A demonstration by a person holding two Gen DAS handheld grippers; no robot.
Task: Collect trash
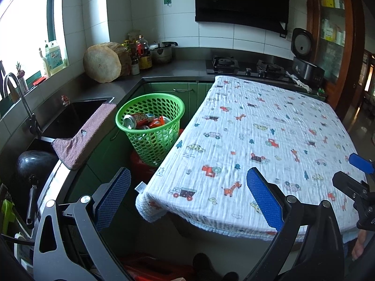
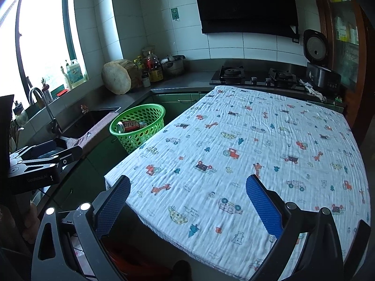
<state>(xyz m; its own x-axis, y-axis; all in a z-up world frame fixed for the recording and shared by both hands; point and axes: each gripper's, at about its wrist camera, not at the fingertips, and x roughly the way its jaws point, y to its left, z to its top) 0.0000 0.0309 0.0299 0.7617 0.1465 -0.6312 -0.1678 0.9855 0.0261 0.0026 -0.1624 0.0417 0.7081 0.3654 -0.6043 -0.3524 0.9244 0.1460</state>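
I'm holding both grippers wide open and empty, left gripper (image 1: 188, 197) and right gripper (image 2: 187, 205); the cans (image 1: 138, 121) are sitting in the green basket (image 1: 150, 138), ahead-left, well apart.

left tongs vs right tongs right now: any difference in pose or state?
The left tongs hang partly off the table's near-left corner, one finger over the floor gap toward the green basket; the right tongs sit further along the near edge, mostly above the printed tablecloth. The left view looks down into the basket's cans; the right sees them more obliquely. Shared: both are open and empty, with blue pads.
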